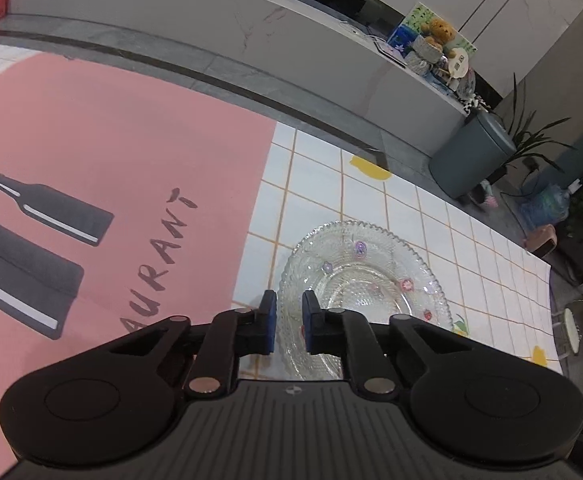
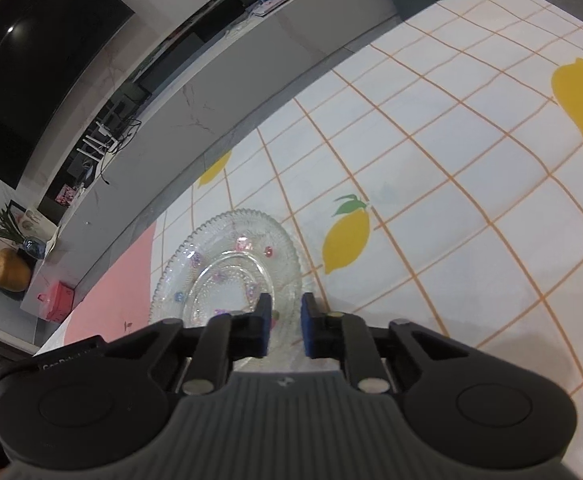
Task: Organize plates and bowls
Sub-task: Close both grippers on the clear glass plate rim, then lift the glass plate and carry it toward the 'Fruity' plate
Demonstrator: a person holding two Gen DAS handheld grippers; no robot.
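Jaws on both grippers stand narrowly parted, blue pads facing each other across a small gap. The left gripper (image 1: 289, 322) frames the near-left rim of the glass plate (image 1: 365, 276); whether the pads actually touch the rim cannot be told. The right gripper (image 2: 286, 326) sits over the near-right edge of the same glassware, nothing visibly pinched.

Location: the glassware lies on the lemon-print tablecloth (image 2: 451, 200), just right of the pink placemat (image 1: 111, 152), toward the far edge of the table.

Count, as far as visible:
- Large clear plate with scalloped rim and small coloured flowers: one.
- Smaller glass dish (image 2: 231, 284) nested in its centre, best seen from the right wrist: one. Plate or shallow bowl, cannot tell.
- No other plates or bowls in either view.

Progress, judged: the two pieces already sit stacked, small on large, so the stacking part looks done. What may remain is shifting the stack to its proper spot, perhaps onto the placemat; no destination is evident. With both grippers at opposite rims, a two-handed lift seems the likely step in hand.
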